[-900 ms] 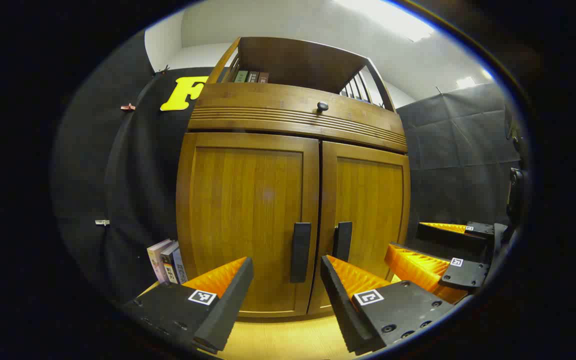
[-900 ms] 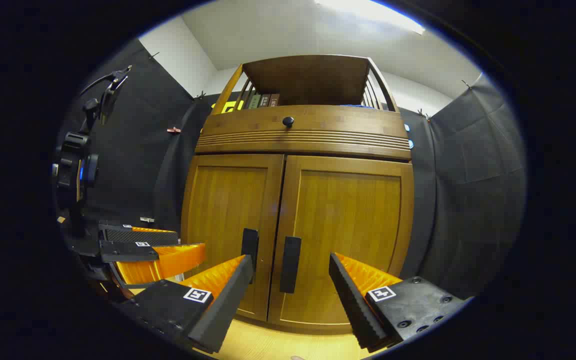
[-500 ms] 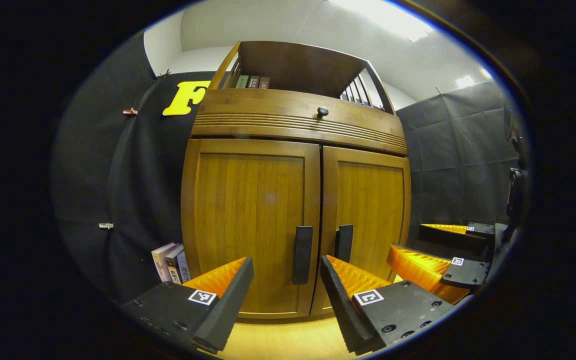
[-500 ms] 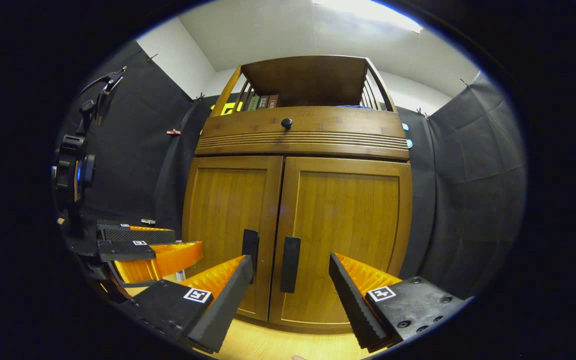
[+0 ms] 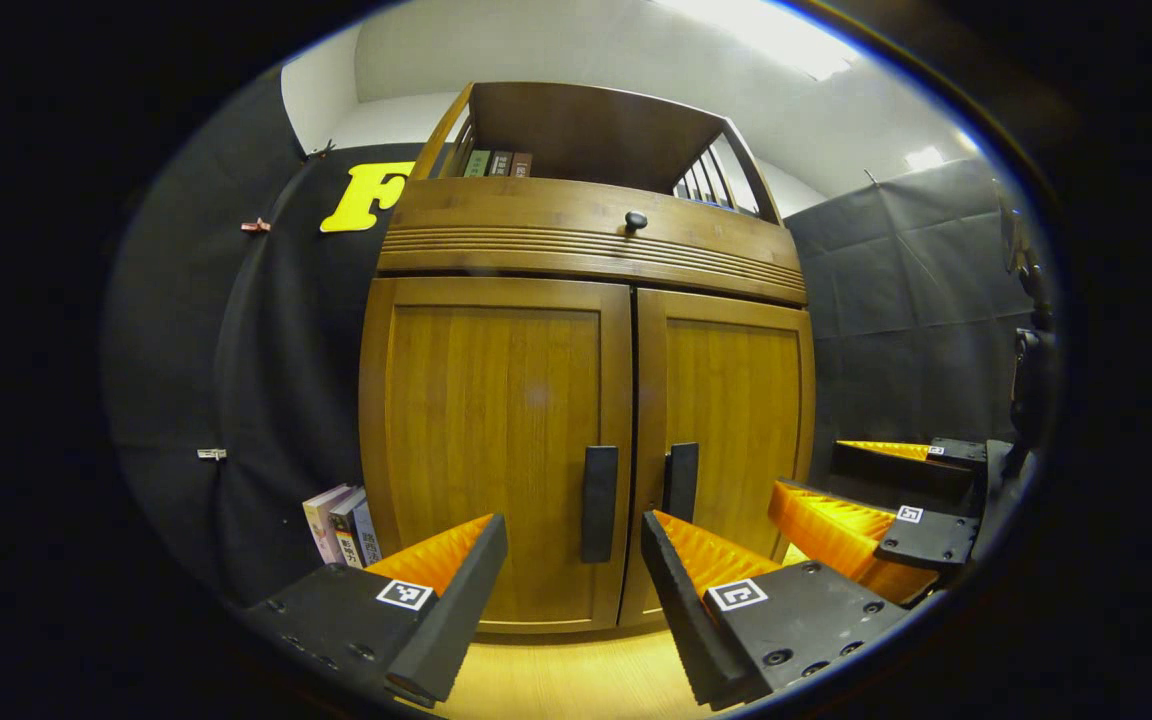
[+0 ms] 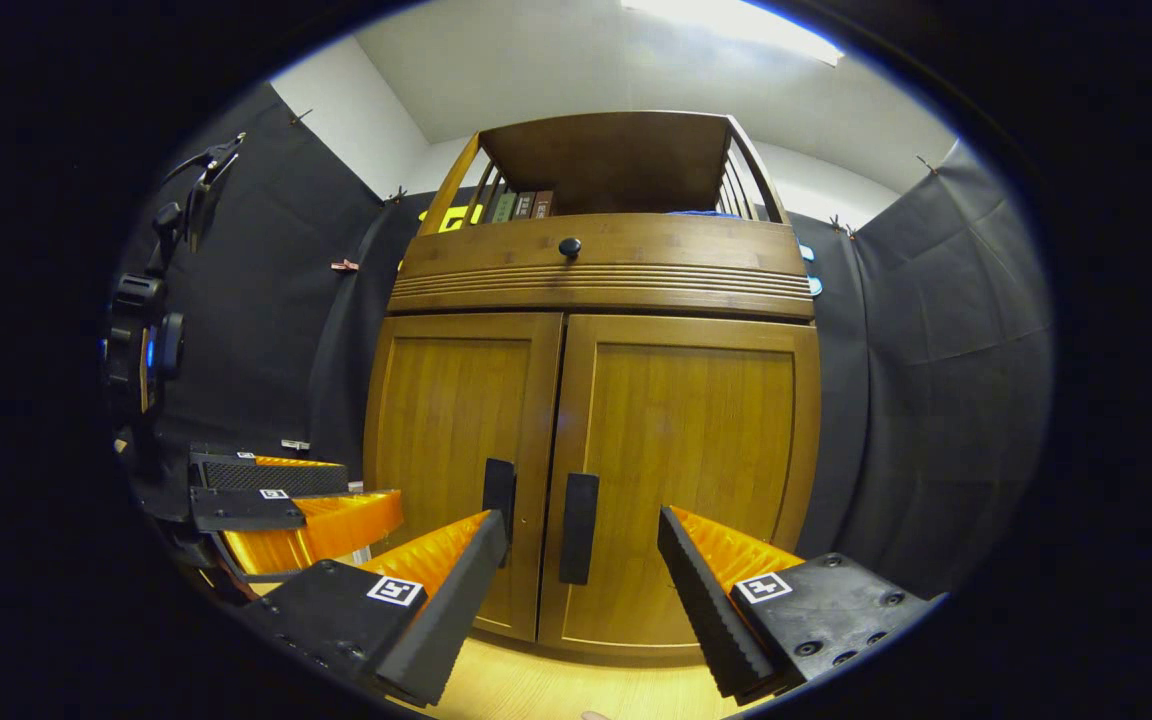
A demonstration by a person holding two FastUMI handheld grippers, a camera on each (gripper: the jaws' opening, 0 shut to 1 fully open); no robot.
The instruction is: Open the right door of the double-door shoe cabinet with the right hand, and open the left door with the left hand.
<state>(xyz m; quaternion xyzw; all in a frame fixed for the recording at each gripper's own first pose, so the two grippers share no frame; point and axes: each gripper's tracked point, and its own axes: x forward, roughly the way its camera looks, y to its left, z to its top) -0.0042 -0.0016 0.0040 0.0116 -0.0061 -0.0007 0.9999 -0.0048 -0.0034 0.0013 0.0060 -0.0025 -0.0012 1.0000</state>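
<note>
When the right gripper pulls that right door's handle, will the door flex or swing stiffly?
Probably stiff: the right door looks like framed solid wood. Its bar handle is rigid and upright, likely easy to pinch, perhaps slick. The right gripper is open.

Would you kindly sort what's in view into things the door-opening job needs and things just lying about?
For the job:
- right door, shut, and its handle
- left door, shut, and its handle
- right gripper, jaws open
- left gripper, jaws open

Just lying about:
- books beside the cabinet
- books on the top shelf
- drawer knob
</note>
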